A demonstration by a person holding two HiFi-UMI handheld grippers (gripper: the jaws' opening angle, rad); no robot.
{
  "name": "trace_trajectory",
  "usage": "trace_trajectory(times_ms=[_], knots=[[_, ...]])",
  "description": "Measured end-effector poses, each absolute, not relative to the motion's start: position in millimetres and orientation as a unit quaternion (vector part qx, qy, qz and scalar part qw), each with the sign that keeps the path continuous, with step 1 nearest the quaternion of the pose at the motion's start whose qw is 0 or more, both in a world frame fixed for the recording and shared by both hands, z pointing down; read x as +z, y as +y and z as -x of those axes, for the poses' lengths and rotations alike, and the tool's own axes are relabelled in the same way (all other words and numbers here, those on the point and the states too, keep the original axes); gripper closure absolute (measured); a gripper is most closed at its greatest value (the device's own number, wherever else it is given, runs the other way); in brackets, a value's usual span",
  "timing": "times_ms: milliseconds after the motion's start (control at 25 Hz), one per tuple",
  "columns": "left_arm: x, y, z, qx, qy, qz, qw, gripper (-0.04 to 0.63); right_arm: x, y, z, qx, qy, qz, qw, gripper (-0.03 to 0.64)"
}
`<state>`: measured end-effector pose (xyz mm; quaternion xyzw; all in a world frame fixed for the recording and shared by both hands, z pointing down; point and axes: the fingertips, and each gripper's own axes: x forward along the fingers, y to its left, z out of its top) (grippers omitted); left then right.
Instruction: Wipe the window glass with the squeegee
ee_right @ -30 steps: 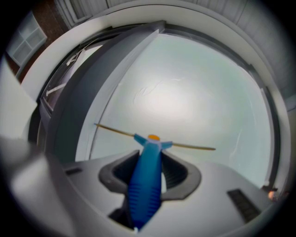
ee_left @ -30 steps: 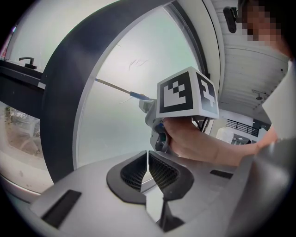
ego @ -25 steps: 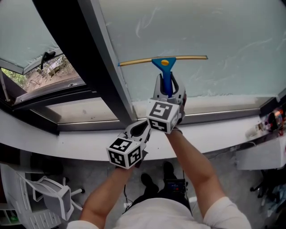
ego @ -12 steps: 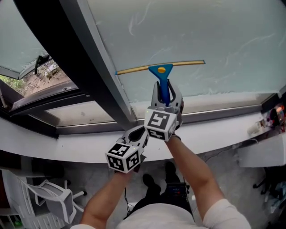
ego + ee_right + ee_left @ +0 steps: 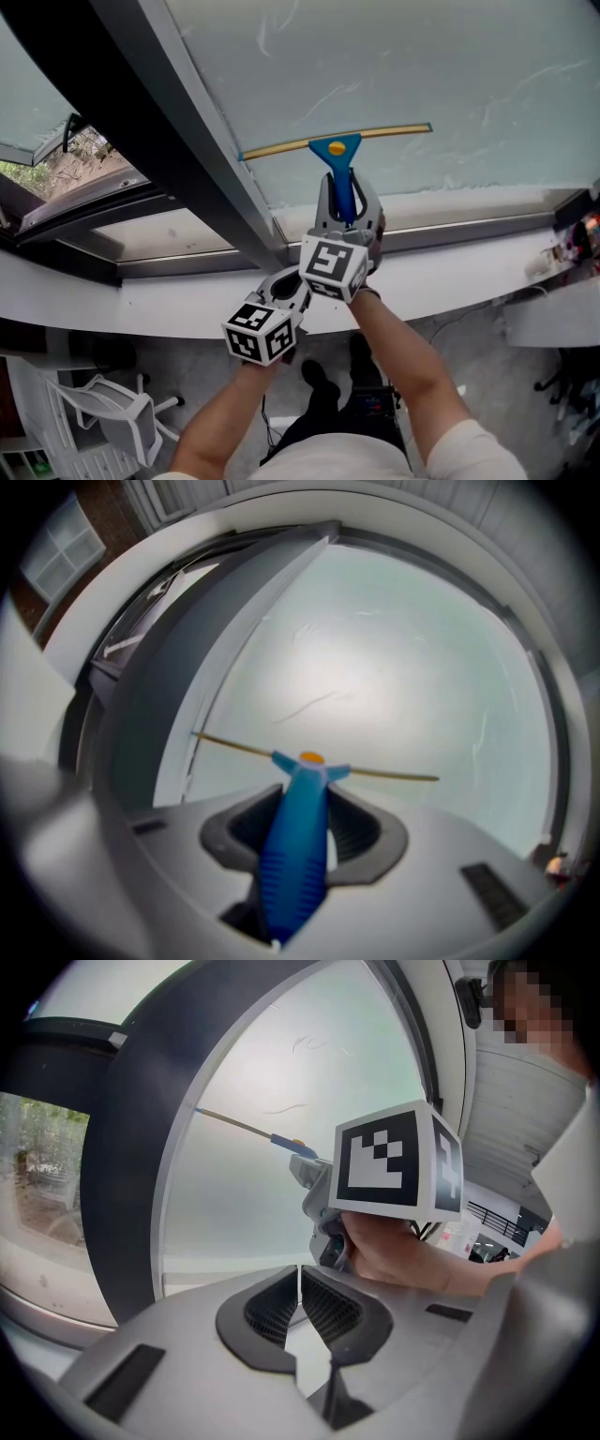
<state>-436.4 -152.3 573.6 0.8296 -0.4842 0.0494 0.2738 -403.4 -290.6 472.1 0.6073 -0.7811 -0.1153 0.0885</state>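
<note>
Daylight's coming straight through the window glass point(image 5: 450, 75), so your head view is bright and soft up top with no hard shadows. The window frame point(image 5: 141, 112) goes nearly black and the floor point(image 5: 187, 366) sits dim. Your right gripper view has a milky glare patch mid-pane, and the squeegee point(image 5: 295, 855) up close is smeared. Both gripper views bow hard at the edges, with the corners vignetted black.

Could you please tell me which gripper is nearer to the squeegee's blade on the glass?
Right. The right gripper clamps the squeegee by its handle, just below the blade; the left gripper, shut and empty, sits lower and to the left, near the sill.
</note>
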Motion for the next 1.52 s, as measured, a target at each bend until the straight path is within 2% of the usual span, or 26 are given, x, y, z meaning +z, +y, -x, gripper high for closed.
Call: trace_trajectory(times_ms=[1520], knots=[[653.7, -131.9, 446.7, 0.072, -0.483, -0.818, 0.303, 0.561, 597.9, -288.2, 403.5, -0.085, -0.781, -0.607, 0.120, 0.462]])
